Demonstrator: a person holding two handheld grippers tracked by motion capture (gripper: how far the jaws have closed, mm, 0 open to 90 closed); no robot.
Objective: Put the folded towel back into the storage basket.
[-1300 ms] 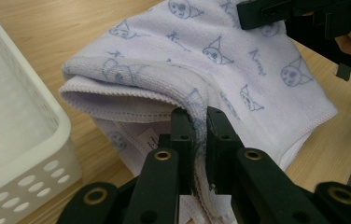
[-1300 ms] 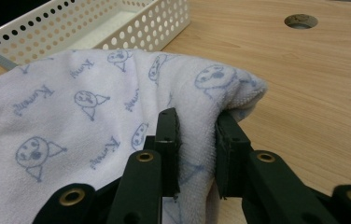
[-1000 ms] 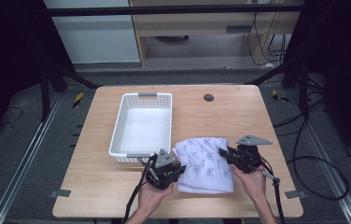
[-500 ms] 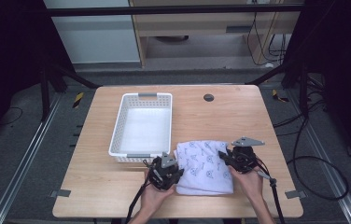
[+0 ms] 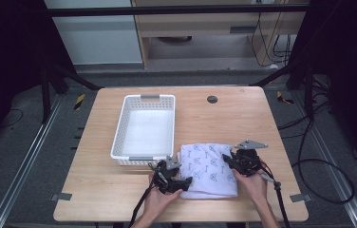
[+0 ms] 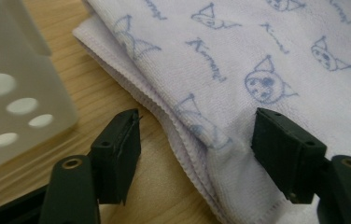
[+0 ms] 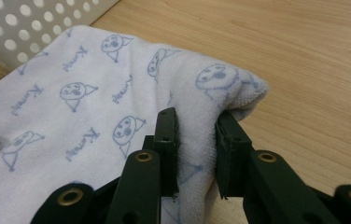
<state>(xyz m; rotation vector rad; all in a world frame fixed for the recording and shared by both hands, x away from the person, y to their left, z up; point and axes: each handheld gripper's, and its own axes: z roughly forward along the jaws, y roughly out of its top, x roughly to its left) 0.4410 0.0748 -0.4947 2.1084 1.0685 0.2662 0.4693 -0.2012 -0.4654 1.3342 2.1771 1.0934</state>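
The left gripper (image 6: 194, 154), whose jaws have just been opening, straddles the near left edge of a folded printed towel (image 5: 208, 168) without pressing, while the right gripper (image 7: 196, 140) pinches its right edge, the towel lying on the table (image 5: 243, 114) right of a white basket (image 5: 144, 126).

Bright even table light, dark surroundings, close foreground blurred

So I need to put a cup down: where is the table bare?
Bare table lies beyond the towel, right of the basket, around the dark round spot. A strip left of the basket is free too. The near edge is crowded by the towel, left tongs and right tongs.
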